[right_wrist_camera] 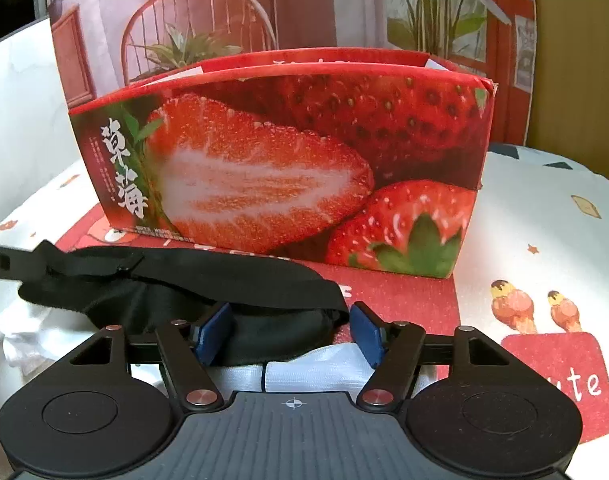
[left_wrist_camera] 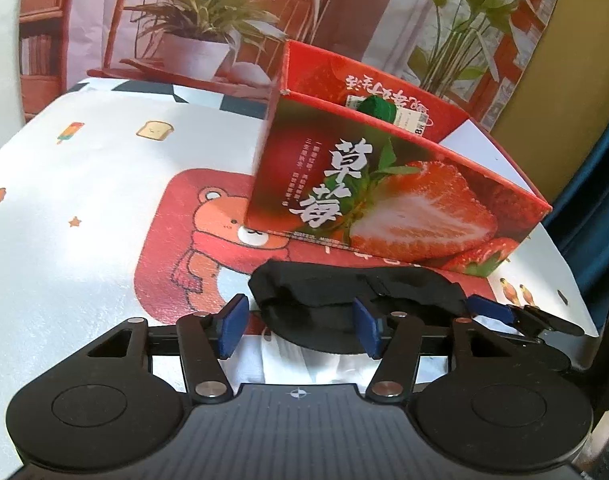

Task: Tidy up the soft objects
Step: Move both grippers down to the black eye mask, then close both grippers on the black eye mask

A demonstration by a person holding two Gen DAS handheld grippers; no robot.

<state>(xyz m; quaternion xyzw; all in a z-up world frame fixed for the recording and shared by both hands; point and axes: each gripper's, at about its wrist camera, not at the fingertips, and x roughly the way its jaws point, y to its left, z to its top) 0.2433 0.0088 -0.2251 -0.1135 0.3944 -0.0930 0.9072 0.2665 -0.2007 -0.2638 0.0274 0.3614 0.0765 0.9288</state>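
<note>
Just behind the black eye mask (left_wrist_camera: 344, 292) stands a strawberry box (left_wrist_camera: 384, 200); both grippers' fingers (right_wrist_camera: 212, 332) apart around the mask.

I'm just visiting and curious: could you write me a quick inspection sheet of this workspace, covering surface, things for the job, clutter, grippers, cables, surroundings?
Surface: table under a cartoon-print cloth.
Job's things: black eye mask lying before the strawberry box; a green item inside the box.
Clutter: white crumpled material under the mask.
Grippers: left gripper and right gripper each straddle an end of the mask, blue pads apart.
Cables: thin dark line on the white material, unclear.
Surroundings: printed backdrop of chair and plants.
</note>
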